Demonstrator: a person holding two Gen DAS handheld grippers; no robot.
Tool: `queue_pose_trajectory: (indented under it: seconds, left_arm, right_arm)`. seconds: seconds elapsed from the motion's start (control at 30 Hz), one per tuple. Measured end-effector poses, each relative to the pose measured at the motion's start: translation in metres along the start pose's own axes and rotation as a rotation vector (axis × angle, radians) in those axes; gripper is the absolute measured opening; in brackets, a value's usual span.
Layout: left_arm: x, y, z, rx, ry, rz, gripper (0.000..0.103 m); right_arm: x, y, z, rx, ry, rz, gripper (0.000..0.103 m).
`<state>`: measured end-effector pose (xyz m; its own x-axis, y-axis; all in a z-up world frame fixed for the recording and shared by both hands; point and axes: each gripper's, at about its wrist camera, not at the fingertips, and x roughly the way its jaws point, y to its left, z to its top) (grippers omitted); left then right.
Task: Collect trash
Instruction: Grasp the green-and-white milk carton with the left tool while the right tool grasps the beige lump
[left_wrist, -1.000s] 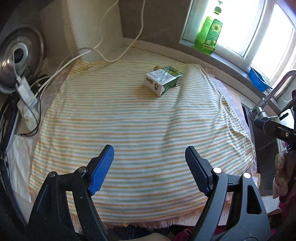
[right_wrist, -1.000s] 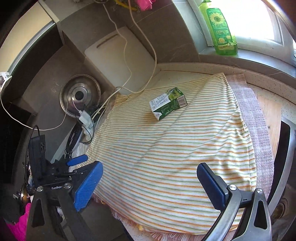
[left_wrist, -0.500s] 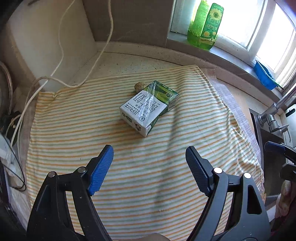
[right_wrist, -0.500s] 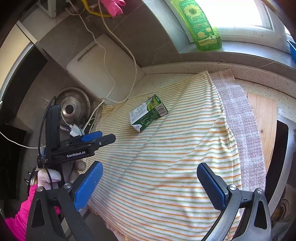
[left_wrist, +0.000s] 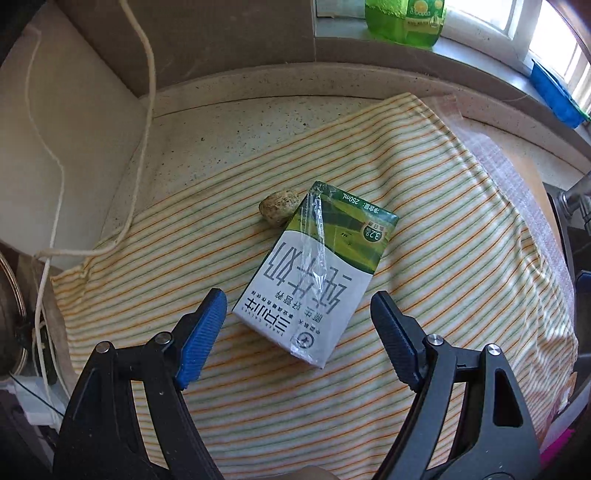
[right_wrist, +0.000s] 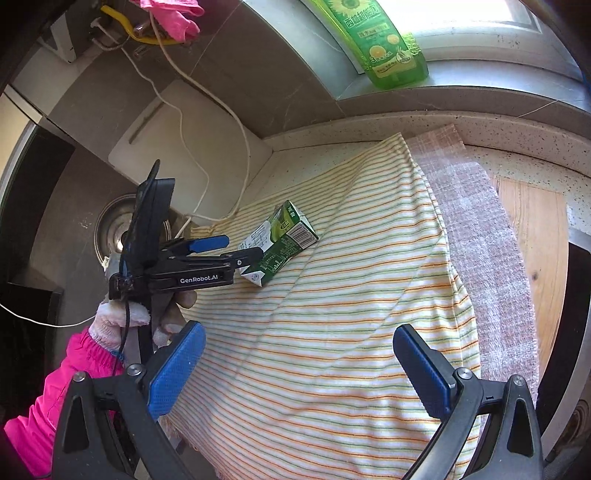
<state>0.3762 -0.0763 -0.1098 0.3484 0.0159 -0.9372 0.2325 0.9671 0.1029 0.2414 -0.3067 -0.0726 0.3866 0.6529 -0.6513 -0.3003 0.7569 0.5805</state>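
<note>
Left claw (left_wrist: 295, 332) released over milk carton (left_wrist: 317, 269), near end between pads, no contact.
Carton flat on striped cloth (left_wrist: 443, 229), pebble (left_wrist: 279, 210) touching far corner; right claw (right_wrist: 295, 369) released, well short; gloved hand (right_wrist: 122, 317) angles left claw steeply down.

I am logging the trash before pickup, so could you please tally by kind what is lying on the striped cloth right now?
Milk cartons: 1, the green and white milk carton lying flat on the striped cloth.
Small brownish lumps: 1, the brownish lump touching the carton's far corner; I cannot tell what it is.
Total: 2
</note>
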Motion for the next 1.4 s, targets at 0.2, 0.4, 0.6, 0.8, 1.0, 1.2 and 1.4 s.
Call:
queue_pose_trajectory:
  seconds: [0.2,0.4,0.6,0.8,1.0,1.2,1.4]
  left_arm:
    - [0.028,-0.008,0.01,0.12,0.077,0.037,0.083]
    - [0.045,-0.002,0.02,0.107,0.089,0.008,0.083]
    - [0.049,0.006,0.019,0.047,0.058,-0.051,0.073]
    - [0.042,0.021,0.004,-0.043,0.023,-0.116,0.069]
    - [0.034,0.026,-0.017,-0.12,0.009,-0.122,0.069]
    - [0.025,0.035,-0.047,-0.19,0.011,-0.061,0.069]
    - [0.021,0.05,-0.073,-0.264,0.025,-0.001,0.069]
  right_arm:
    - [0.003,-0.004,0.009,0.014,-0.005,0.004,0.103]
    - [0.009,-0.005,0.014,0.011,0.001,-0.003,0.103]
    - [0.014,-0.005,0.027,0.021,-0.02,-0.012,0.103]
    - [0.028,-0.002,0.041,0.041,-0.02,0.004,0.103]
    - [0.043,0.011,0.06,0.036,-0.039,0.026,0.103]
    - [0.079,0.03,0.082,-0.033,-0.004,0.017,0.094]
    - [0.13,0.039,0.094,-0.112,0.07,-0.019,0.078]
